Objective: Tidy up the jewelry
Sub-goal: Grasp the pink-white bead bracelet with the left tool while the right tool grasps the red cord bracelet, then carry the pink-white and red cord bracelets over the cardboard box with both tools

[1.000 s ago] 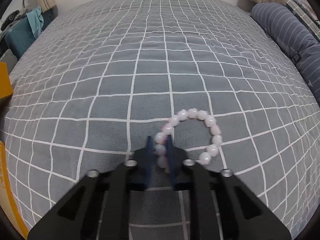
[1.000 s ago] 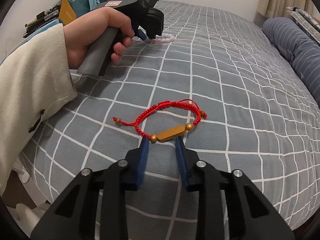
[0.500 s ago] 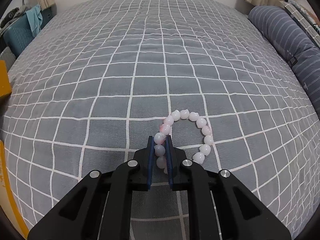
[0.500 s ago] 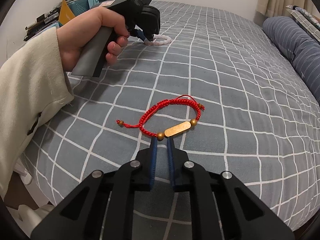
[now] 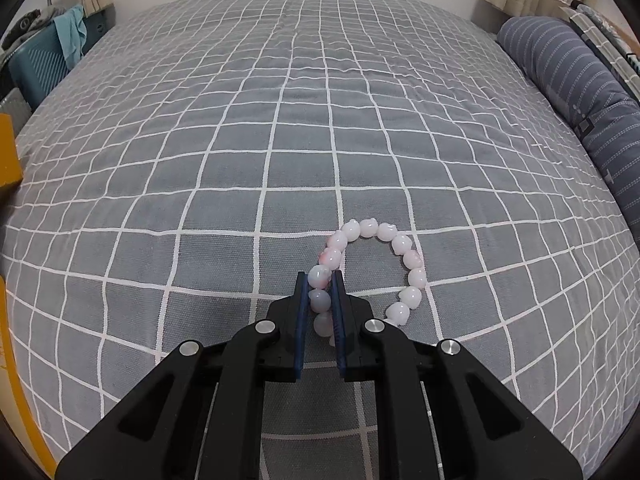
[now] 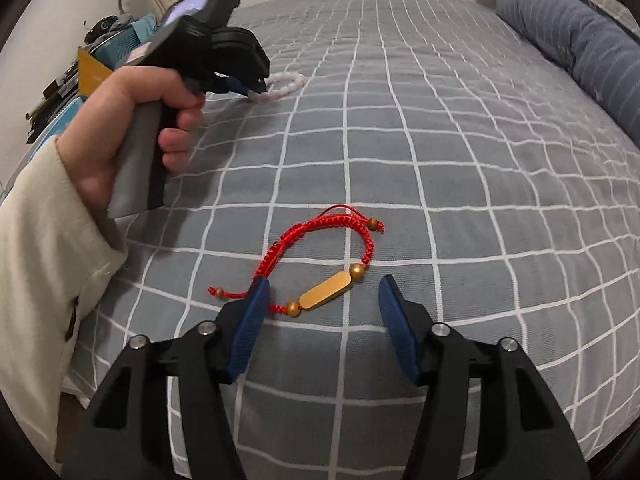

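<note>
Now the left gripper [image 5: 320, 280], a black two-finger tool with dark blue pads, is clamped on the pale pink beaded bracelet [image 5: 402, 246], pinching the beads at the near-left part of the ring. The rest of that loop lies on the grey bedspread with a white grid pattern [image 5: 240, 140], curving away to the right of the fingers. Compared with a second ago, this grip looks the same and the gripper has kept its place; the loop has drawn in a little, from a rounder ring to a narrower arc.

The right gripper [image 6: 322, 294] shows the bigger change. Its jaws were narrowly apart a second ago and drawn nearly together half a second ago, with their tips at the near edge of the red braided cord bracelet with a flat gold bar and small gold beads [image 6: 326, 294]. They have just been opening and now stand wide apart, pressing on nothing. The gold bar lies on the bedspread between the two blue pads, slanting up to the right, and the left pad covers part of the red cord near the loose knotted end. The cord's loop extends away from the gripper towards the middle of the bed.

Further off in the right wrist view, a person's hand [image 6: 132, 120] in a cream sleeve [image 6: 44, 280] grips the left tool's grey handle, with the pink beads under its tip. A dark blue striped bolster pillow [image 6: 580, 44] lies along the right edge of the bed.
</note>
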{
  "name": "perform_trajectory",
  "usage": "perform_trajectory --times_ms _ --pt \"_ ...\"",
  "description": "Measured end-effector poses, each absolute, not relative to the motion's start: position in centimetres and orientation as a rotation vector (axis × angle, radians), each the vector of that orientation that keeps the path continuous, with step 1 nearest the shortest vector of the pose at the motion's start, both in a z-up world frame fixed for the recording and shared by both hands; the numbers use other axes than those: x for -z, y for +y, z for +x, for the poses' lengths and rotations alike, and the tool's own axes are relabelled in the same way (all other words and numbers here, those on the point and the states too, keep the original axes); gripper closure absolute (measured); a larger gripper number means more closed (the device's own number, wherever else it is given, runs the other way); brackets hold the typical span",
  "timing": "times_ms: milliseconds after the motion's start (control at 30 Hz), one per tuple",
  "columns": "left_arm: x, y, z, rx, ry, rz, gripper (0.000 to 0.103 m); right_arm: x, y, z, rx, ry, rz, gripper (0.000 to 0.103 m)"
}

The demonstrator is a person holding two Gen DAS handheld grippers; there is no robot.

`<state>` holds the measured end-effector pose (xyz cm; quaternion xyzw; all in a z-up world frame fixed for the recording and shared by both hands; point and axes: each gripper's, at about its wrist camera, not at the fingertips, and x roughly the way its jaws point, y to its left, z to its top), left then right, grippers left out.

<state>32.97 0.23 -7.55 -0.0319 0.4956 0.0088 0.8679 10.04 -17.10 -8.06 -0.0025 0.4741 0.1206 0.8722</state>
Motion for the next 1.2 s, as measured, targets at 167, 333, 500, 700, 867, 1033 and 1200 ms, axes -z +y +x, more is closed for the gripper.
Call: perform_trajectory --times_ms 167,333,500,700,867,1033,1200 --pt "7.7 0.4 33.0 -0.016 1.04 -0.082 0.092 8.3 -17.2 10.3 -0.261 1.0 -0.007 0.07" --pt "7.5 0.4 33.0 -0.015 1.039 -0.091 0.092 8.3 -17.9 10.5 -0.301 1.018 0.029 0.095" --pt "6.8 0.4 32.6 -0.009 1.023 -0.101 0.092 7.5 -17.9 10.3 -0.311 0.998 0.022 0.095" --pt "5.2 0.2 31.9 0.009 0.998 -0.112 0.092 6.3 -17.8 10.3 -0.309 0.959 0.004 0.095" --pt "3.4 -0.1 31.0 0.027 0.977 -0.119 0.092 5.1 -17.8 9.8 -0.303 0.925 -0.021 0.095" --pt "1.4 0.0 29.5 0.051 0.945 -0.129 0.092 4.4 -17.8 9.7 -0.291 0.905 -0.037 0.095" --pt "-0.4 0.1 28.3 0.061 0.916 -0.128 0.092 3.9 -17.8 9.7 -0.286 0.89 -0.05 0.095"
